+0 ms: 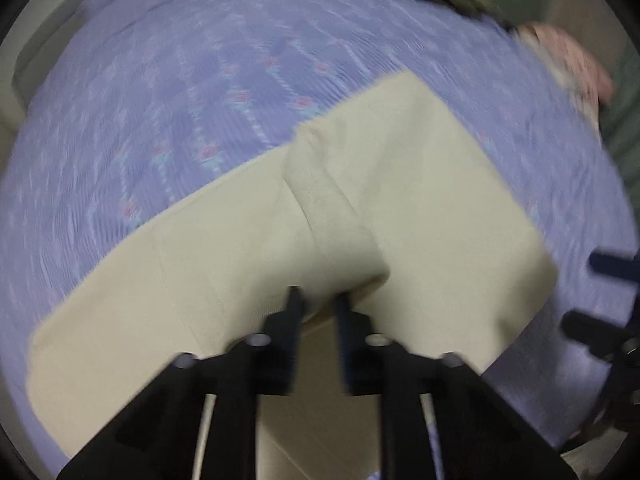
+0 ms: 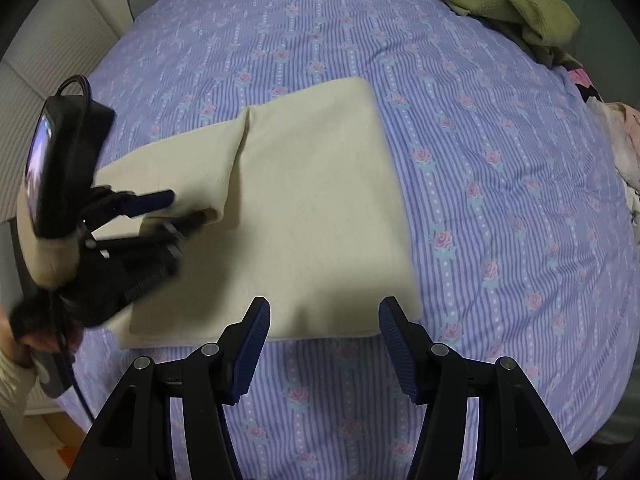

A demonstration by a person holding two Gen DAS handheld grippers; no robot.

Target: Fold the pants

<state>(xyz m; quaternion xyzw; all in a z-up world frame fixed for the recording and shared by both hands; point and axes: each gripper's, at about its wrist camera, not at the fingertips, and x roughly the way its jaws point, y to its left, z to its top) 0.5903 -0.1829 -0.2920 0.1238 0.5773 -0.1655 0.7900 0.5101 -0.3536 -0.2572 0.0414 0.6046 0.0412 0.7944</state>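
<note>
Cream pants point(image 2: 312, 216) lie partly folded on a purple flowered bedsheet point(image 2: 500, 208). In the left wrist view my left gripper point(image 1: 318, 294) is shut on a lifted fold of the pants point(image 1: 360, 208), carrying it over the flat part. The right wrist view shows the left gripper point(image 2: 188, 210) at the pants' left side with cloth between its fingers. My right gripper point(image 2: 324, 308) is open and empty, hovering just above the near edge of the folded pants. It also shows at the right edge of the left wrist view point(image 1: 600, 292).
A green garment point(image 2: 504, 4) lies crumpled at the bed's far right. Pink and white clothes point(image 2: 624, 148) are heaped at the right edge. The bed's left edge borders a white wall point(image 2: 52, 64). The bedsheet shows in the left wrist view point(image 1: 160, 100).
</note>
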